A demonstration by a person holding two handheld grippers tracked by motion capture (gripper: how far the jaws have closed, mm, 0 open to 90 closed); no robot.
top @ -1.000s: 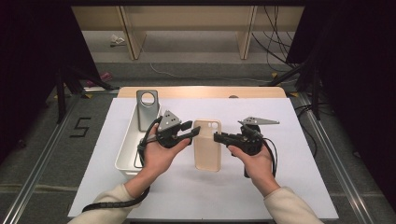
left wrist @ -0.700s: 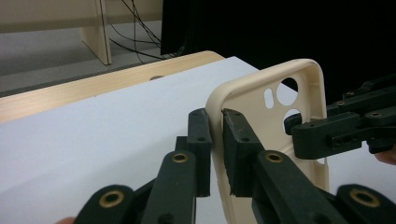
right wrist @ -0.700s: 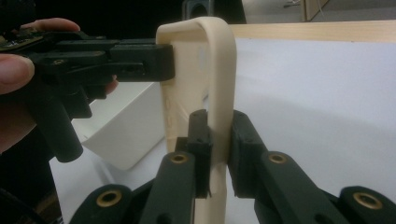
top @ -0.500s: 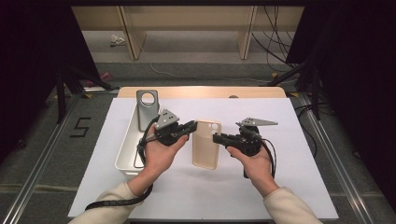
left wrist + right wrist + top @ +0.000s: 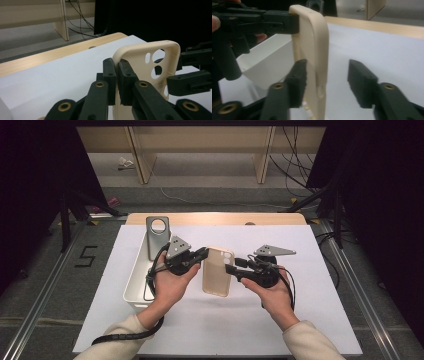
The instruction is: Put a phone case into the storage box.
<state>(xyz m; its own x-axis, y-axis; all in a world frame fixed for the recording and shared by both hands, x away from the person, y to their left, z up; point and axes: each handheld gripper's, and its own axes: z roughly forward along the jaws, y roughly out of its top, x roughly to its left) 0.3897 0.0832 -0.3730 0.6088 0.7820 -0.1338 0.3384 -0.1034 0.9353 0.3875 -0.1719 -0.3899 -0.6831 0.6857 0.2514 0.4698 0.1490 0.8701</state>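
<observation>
Left tongs (image 5: 204,254), in the left hand (image 5: 170,285): clamped on the left edge of the cream-coloured soft plastic phone case (image 5: 218,271), pads pinching its rim just below the camera cut-outs, seen close in the left gripper view (image 5: 115,82). Right tongs (image 5: 231,270), in the right hand (image 5: 272,292): jaws just opened, parted around the case's right edge (image 5: 314,50), one pad beside the rim, the other well clear. Case: lifted, tilted, between both hands above the white sheet-covered tabletop (image 5: 310,320). Left of the hands: white rectangular plastic bin (image 5: 134,285) containing a grey phone case with round opening (image 5: 158,235). Beyond: pale wooden board (image 5: 215,218) at the tabletop's far edge.
</observation>
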